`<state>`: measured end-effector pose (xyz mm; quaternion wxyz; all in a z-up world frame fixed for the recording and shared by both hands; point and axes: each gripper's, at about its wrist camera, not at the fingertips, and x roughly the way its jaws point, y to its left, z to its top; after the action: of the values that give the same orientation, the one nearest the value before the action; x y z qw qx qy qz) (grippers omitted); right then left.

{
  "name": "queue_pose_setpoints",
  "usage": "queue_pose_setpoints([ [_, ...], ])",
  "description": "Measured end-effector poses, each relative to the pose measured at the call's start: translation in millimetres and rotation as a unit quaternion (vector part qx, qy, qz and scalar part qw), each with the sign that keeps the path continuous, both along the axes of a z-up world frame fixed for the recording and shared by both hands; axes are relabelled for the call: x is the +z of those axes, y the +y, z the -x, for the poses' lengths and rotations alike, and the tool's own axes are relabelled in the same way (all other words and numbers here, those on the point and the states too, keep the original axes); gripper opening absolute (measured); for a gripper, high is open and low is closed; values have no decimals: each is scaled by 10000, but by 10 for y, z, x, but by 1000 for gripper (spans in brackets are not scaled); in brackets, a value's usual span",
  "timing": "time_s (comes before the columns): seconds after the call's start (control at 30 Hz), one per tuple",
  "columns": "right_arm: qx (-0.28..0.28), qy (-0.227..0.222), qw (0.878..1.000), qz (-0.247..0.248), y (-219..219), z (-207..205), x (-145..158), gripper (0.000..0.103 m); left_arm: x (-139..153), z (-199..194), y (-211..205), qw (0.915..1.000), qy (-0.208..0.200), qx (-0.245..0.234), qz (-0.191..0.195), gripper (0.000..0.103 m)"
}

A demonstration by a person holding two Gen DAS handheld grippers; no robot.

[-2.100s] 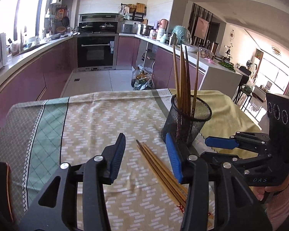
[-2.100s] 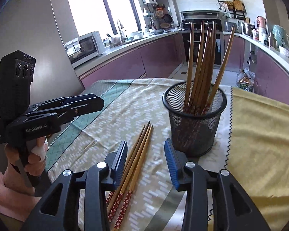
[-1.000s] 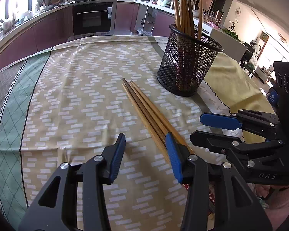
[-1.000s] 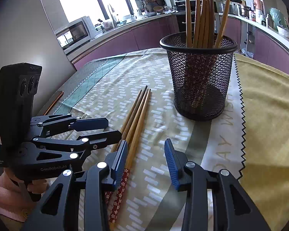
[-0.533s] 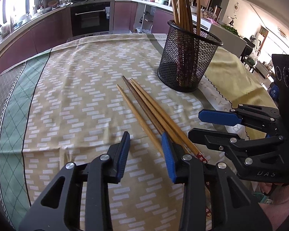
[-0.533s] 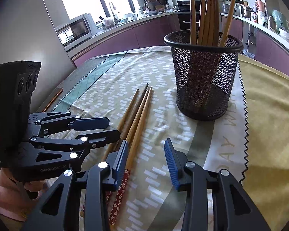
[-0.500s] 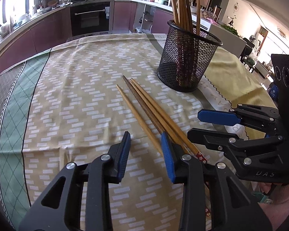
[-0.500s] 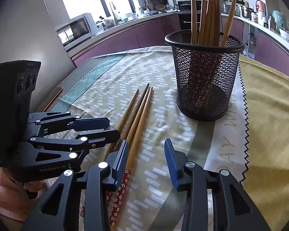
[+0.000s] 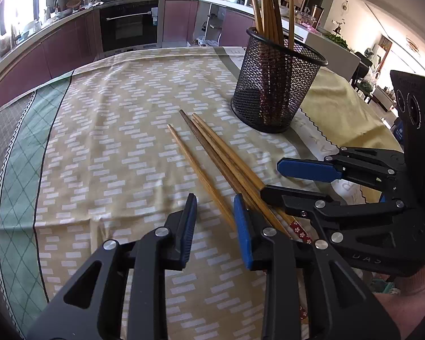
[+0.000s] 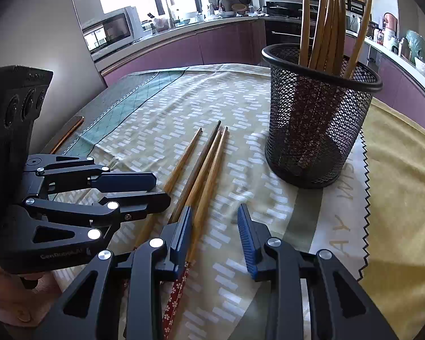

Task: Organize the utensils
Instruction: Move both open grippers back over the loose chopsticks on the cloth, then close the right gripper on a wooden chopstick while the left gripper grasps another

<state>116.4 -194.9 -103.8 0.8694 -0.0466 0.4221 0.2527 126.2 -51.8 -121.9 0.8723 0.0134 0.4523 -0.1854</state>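
Chopsticks point(image 9: 212, 153): four loose on the patterned tablecloth point(image 9: 104, 141), just beside the black mesh holder point(image 9: 277, 85), which already stands several upright. Step in hand: pickup of loose sticks. Left gripper point(image 9: 215, 221) has just been closing; jaws partly spread around the separated lighter chopstick point(image 9: 201, 172), pads not yet pressing. Right gripper point(image 10: 215, 226), also just closing, straddles one of the grouped sticks, ungripped. Next move likely needs a full pinch, then a lift toward the holder.

Home kitchen: built-in oven point(image 9: 129, 25), microwave point(image 10: 110, 32), purple cabinets point(image 10: 206, 45), clothed table point(image 9: 113, 141).
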Motion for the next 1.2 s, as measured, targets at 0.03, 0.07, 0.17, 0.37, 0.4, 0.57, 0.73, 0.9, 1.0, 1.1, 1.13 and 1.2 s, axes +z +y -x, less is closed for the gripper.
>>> queue_pose_setpoints([
  [0.03,0,-40,10000,76,21,-4,-3,30,-2,-5,0,10000,7,1,-8,28],
  [0.07,-1,-66,9999,129,44,-4,-6,29,-3,-8,-2,10000,7,4,-7,28],
  [0.17,0,-136,9996,249,92,-21,-19,27,-7,-23,-19,10000,-1,-20,-71,28],
  [0.37,-34,-103,9997,220,118,-100,-25,17,-7,-83,-65,9997,-19,30,-229,22],
  [0.4,-46,-85,9998,193,129,-112,-27,13,-8,-91,-74,9997,-25,46,-258,21],
  [0.57,-106,-21,9999,12,79,-138,-37,8,-9,-110,-35,9997,-8,197,-138,16],
  [0.73,-269,38,9994,-195,-26,-147,-25,6,2,-101,7,9993,-28,365,-37,13],
  [0.9,-305,10,9990,-318,-104,-117,14,6,14,-83,44,9990,-26,438,32,9],
  [1.0,-262,-13,9988,-406,-144,-73,56,6,30,-57,71,9990,-18,438,83,6],
  [1.1,-210,-99,9987,-459,-153,-30,116,6,64,-29,88,9990,-42,421,125,1],
  [1.13,-193,-121,9986,-484,-158,-16,135,6,75,-19,91,9991,-45,395,141,1],
  [1.2,-165,-164,9984,-518,-190,20,173,6,63,-15,79,9994,-34,340,55,1],
])
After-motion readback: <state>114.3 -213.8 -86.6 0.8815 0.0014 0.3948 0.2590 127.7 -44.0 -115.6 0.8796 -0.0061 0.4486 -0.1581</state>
